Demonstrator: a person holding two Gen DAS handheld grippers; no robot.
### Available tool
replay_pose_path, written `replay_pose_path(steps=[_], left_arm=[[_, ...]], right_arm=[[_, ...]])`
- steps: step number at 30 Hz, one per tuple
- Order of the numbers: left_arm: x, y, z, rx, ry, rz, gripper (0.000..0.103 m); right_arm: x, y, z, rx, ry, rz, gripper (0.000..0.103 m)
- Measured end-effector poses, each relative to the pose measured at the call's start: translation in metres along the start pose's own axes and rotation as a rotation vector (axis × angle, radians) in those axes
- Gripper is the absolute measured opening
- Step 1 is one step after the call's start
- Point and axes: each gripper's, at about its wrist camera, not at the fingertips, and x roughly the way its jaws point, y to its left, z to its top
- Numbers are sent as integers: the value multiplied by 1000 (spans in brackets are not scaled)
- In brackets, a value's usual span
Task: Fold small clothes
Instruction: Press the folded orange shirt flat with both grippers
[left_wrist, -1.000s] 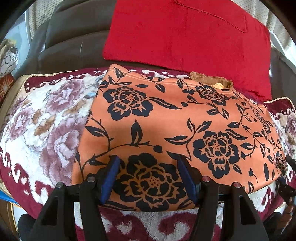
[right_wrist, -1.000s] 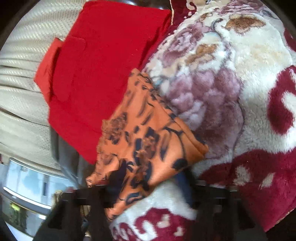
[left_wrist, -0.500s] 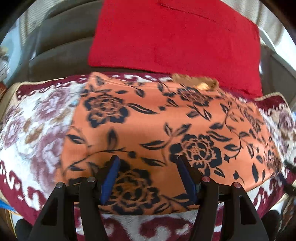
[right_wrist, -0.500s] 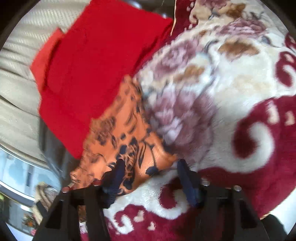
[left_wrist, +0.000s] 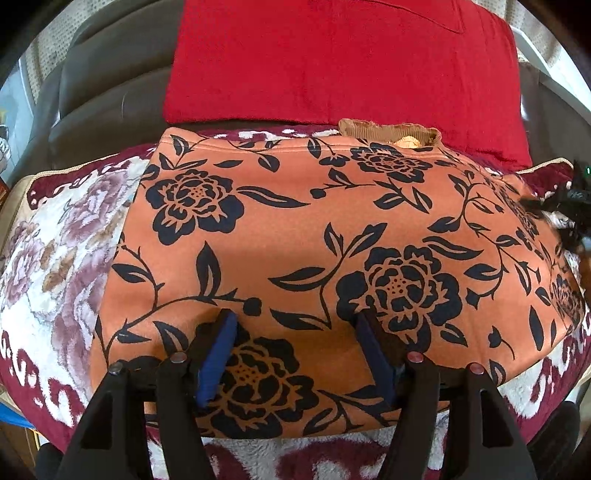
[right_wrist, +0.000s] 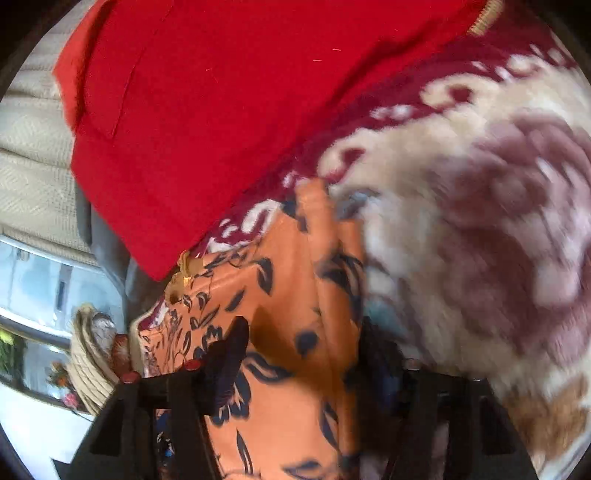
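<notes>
Fingers, left: left gripper (left_wrist: 295, 354) sits low centre of its frame, its blue-padded fingers (left_wrist: 218, 358) spread wide, holding nothing, poised over the near hem of the orange floral garment (left_wrist: 314, 236).
Fingers, right: right gripper (right_wrist: 306, 369) sits low centre of its own frame, fingers (right_wrist: 225, 358) apart with orange cloth lying between them; whether they pinch it cannot be told through the blur.
Garment: spread flat across mid-frame in the left view, resting on the plush floral blanket (left_wrist: 62, 236), its ribbed neckline (left_wrist: 388, 129) at upper right of centre.
Behind: red cloth (left_wrist: 332, 62) fills the upper frame, its lower edge just behind the neckline, draped on a dark leather seat (left_wrist: 103, 103).
Doing it well: the next fold likely calls for each gripper to take one edge only, both layers together, lift evenly and lay edge on edge so no crease is trapped.
Risk: plush pile may be caught along with the hem.
Hidden: right view is smeared by motion; the garment's right end is cut off by the frame edge in the left view; the underside and any sleeves are unseen.
</notes>
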Motion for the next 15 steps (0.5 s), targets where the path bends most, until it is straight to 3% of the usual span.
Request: replay_pose_path(steps=[1, 4, 6, 8, 10, 13, 15], left_arm=[[1, 0, 0, 2, -1, -2, 69], [2, 1, 0, 8, -9, -7, 70], [2, 0, -1, 10, -12, -6, 70], [2, 0, -1, 11, -12, -7, 70], [1, 2, -2, 8, -9, -14, 70], [1, 3, -2, 9, -8, -14, 70], [1, 2, -2, 5, -7, -12, 70]], right_arm=[[2, 8, -1, -31, 13, -25, 21], [-9, 20, -3, -53, -69, -95, 19], [-4, 11, -4, -33, -76, -185, 20], [-4, 0, -5, 22, -89, -141, 26], [-16, -1, -7, 51, -146, -178, 38], [-42, 7, -17, 69, -222, -242, 39], [-56, 28, -29, 9, -253, -213, 39]])
